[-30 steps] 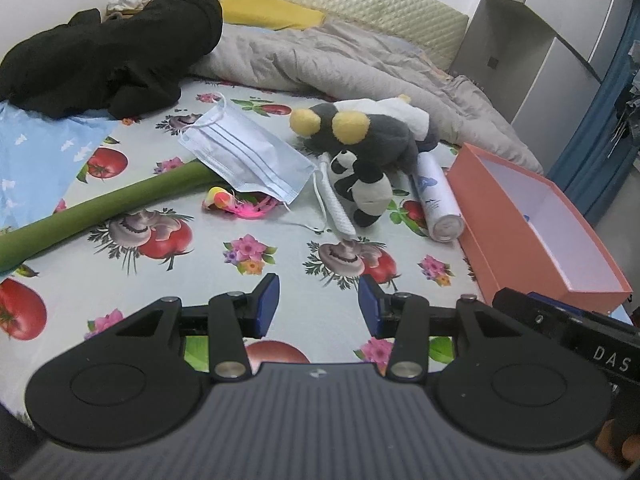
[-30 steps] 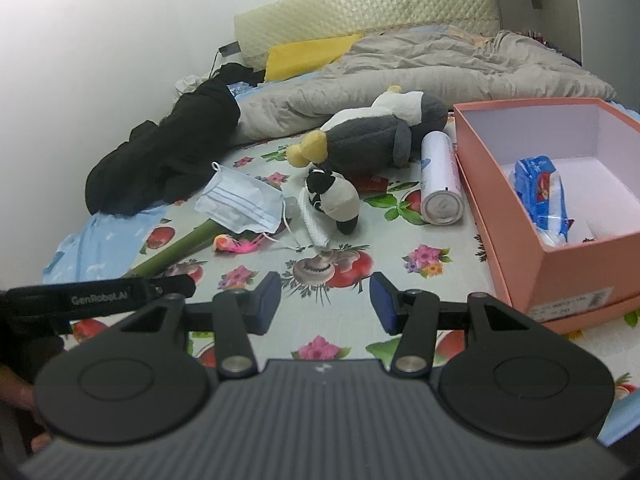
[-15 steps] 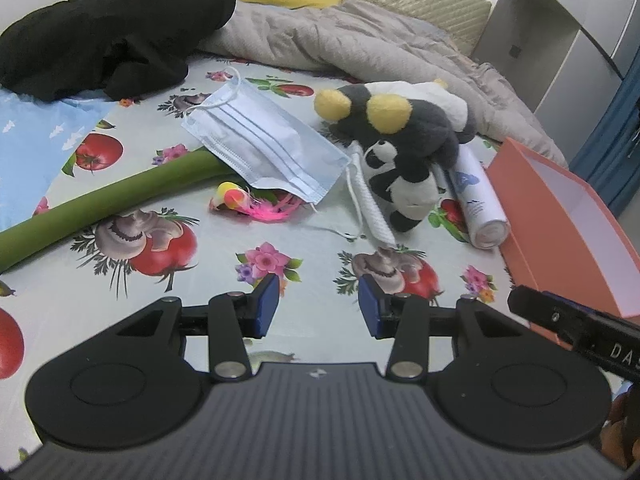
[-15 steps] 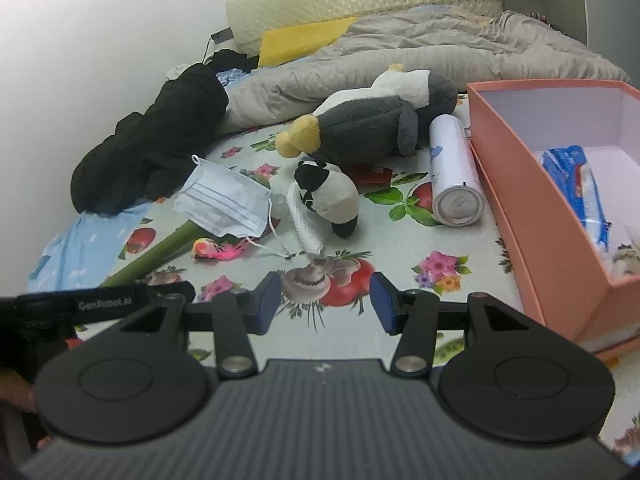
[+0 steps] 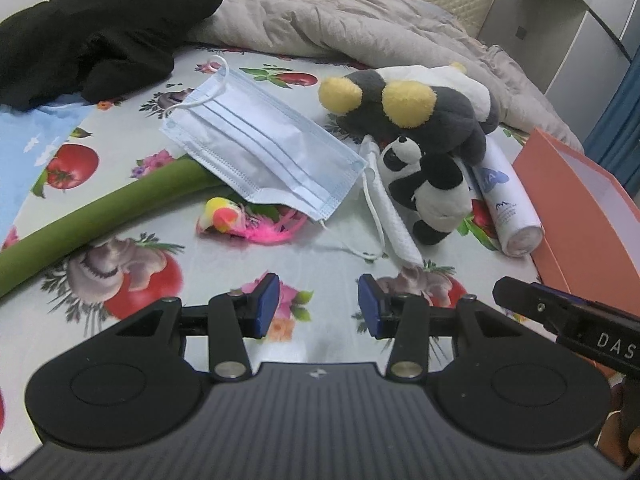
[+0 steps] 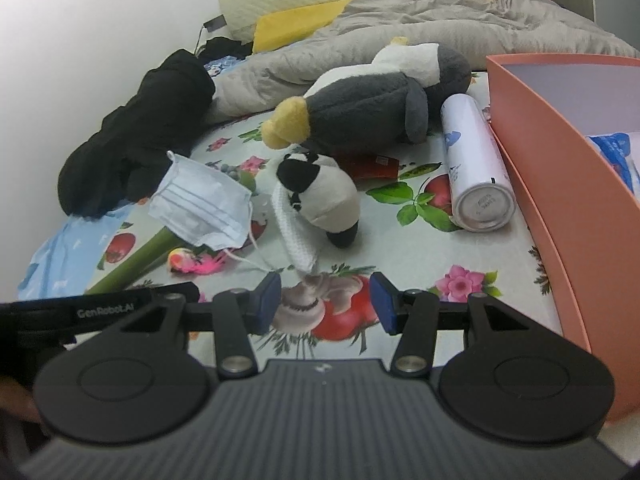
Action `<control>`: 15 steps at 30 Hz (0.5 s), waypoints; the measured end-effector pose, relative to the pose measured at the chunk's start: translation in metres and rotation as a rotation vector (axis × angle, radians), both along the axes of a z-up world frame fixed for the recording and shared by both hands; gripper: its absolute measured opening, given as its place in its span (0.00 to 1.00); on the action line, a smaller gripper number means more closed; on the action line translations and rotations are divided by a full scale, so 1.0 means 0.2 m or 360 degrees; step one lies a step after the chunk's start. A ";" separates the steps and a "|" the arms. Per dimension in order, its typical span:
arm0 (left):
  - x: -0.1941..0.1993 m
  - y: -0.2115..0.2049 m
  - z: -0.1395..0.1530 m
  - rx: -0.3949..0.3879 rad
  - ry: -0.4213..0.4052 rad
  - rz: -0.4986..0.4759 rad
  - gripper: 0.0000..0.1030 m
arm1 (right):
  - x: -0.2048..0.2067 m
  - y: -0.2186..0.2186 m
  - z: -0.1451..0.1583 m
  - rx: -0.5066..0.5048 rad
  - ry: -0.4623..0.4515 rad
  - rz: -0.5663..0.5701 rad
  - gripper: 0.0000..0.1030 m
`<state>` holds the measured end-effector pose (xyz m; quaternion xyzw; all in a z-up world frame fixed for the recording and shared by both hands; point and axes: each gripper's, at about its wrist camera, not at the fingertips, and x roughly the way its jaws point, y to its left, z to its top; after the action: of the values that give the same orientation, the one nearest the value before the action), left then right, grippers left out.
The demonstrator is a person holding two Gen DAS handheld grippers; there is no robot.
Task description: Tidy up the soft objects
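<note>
A small panda plush lies on the fruit-print sheet beside a white knitted strip. A larger grey, white and yellow plush lies behind it. A blue face mask rests on a green foam tube, with a pink feather toy under it. My left gripper is open and empty, just short of the mask. My right gripper is open and empty, just short of the knitted strip.
An orange box stands at the right, holding a blue packet. A white spray can lies against it. Black clothing and a grey quilt lie behind.
Both grippers have moved forward and lower over the bed, so the plush toys, mask and knitted strip are closer. Both stay open. Nothing on the bed has moved.
</note>
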<state>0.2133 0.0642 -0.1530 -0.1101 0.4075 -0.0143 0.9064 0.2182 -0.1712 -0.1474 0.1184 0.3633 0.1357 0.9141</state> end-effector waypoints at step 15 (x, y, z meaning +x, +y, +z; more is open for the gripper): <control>0.28 0.00 -0.13 -0.0016 -0.0043 0.0008 0.50 | 0.35 0.04 -0.16 0.0091 0.0034 0.0043 0.51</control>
<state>0.2683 0.0641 -0.1782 -0.1154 0.3949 -0.0154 0.9113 0.2888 -0.1639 -0.1786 0.1411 0.3707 0.1573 0.9044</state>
